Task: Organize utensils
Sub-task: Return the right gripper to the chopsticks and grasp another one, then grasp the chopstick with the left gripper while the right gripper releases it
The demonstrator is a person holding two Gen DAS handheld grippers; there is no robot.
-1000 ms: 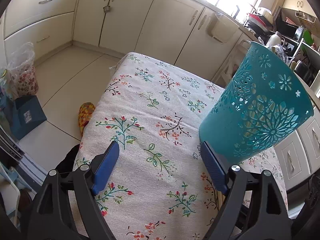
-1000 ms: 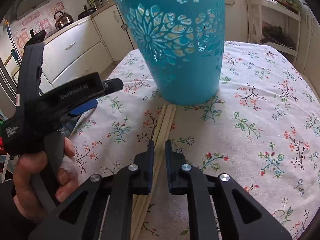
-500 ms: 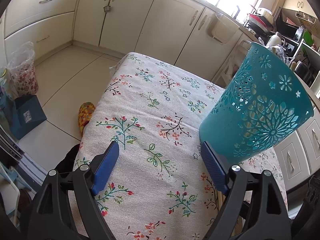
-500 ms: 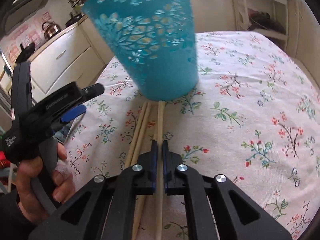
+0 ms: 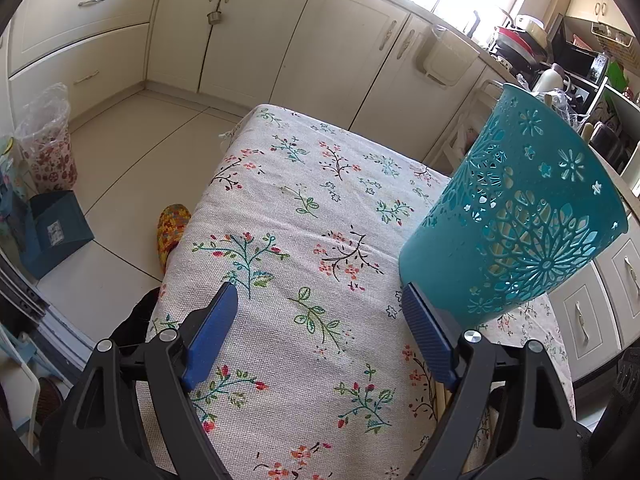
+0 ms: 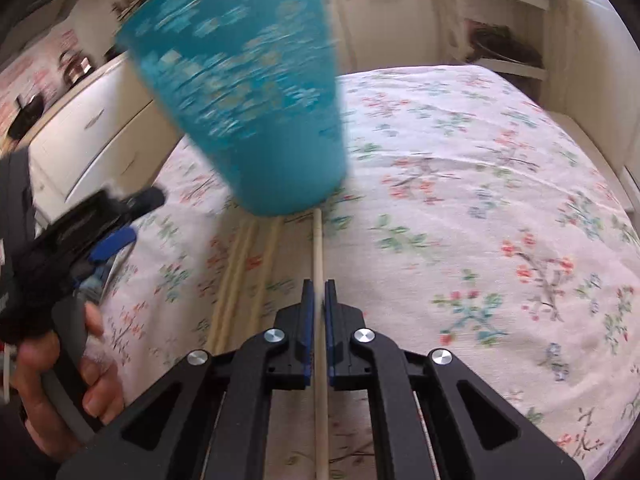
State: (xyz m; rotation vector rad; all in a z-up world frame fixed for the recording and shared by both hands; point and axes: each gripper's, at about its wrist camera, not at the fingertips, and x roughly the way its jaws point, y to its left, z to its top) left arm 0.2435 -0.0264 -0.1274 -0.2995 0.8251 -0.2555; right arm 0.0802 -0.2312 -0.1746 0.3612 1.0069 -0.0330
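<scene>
Cream kitchen cabinets (image 5: 328,40) are filling the upper part of my left view, and below them the tabletop (image 5: 304,240), covered in a flowered cloth, is running down toward the bottom of the frame. At the lower left of the right view, my left hand (image 6: 60,380) is wrapping the grip of the left gripper (image 5: 316,320); its jaws are standing wide apart over bare cloth, holding nothing. Just right of them in the left view, the teal holder (image 5: 516,224) is sitting on the tabletop at centre right, its cut-out wall close beside my right-hand blue pad.

In the right view, the holder is blurring across the upper left and centre. Below its base, a few loose chopsticks (image 6: 244,276) are lying side by side on the cloth at centre left. Right of them, at centre bottom, my right gripper (image 6: 316,292) is squeezing its jaws onto a single chopstick (image 6: 318,248), which is running straight up the frame until its far tip is nearly meeting the foot of the holder.

I am judging this to be the pick-up step: one stick is gripped and needs to go into the holder. Next I am needing to lift it, tip it upright, carry it over the rim and let go without knocking the light holder over.
</scene>
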